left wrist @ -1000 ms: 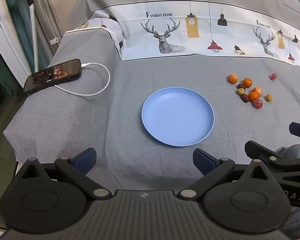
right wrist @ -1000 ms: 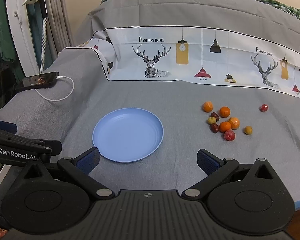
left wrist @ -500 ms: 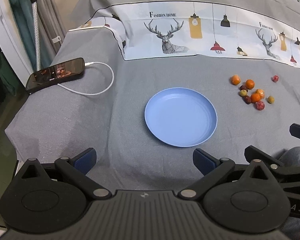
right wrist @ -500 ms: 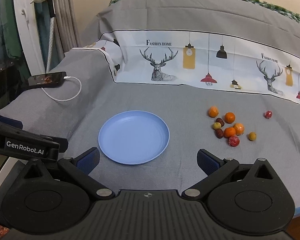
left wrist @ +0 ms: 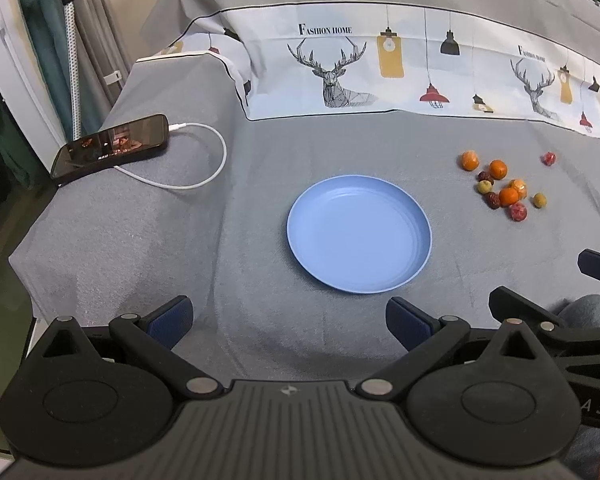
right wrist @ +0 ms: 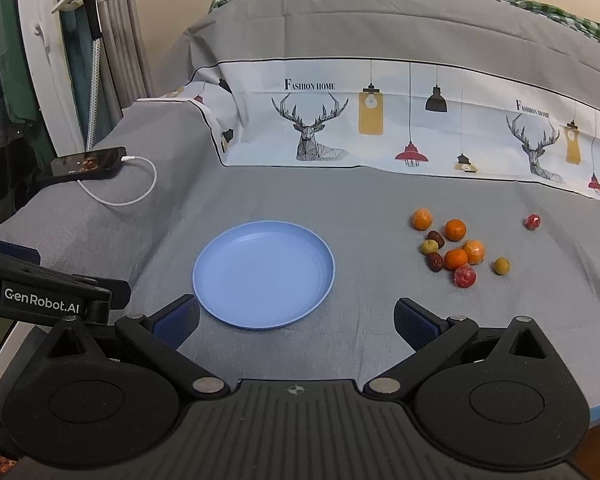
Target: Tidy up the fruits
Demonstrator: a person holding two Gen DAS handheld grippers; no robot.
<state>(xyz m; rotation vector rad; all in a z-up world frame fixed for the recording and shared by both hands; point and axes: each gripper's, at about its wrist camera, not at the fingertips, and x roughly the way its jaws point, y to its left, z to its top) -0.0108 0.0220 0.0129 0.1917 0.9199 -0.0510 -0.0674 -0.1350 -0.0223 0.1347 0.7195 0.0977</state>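
1. The scene is a bed covered with a grey sheet; a band of white fabric printed with deer and hanging lamps runs across the far side.

2. A round blue plate lies flat near the middle of the sheet; nothing is on it in either view.

3. To the right of the plate, apart from it, sits a loose cluster of small fruits; it includes orange round ones, dark red oblong ones, yellow-green ones and a speckled red one; some touch each other, others lie just beside.

4. One small red fruit lies on its own, farther right and well apart from the cluster.

5. The left gripper hovers low over the near edge of the sheet, short of the plate; its fingers are spread wide with nothing between them.

6. The right gripper hangs close to the plate's near rim; its fingers are likewise spread apart and hold nothing; the fruits lie ahead and to its right.

7. A dark phone with a white charging cable rests at the far left of the bed, away from the work.

8. Judging from this, the task looks barely started; no fruit is on the plate or in a gripper; every piece, likely including the stray red one, seems left to move, probably onto the plate.
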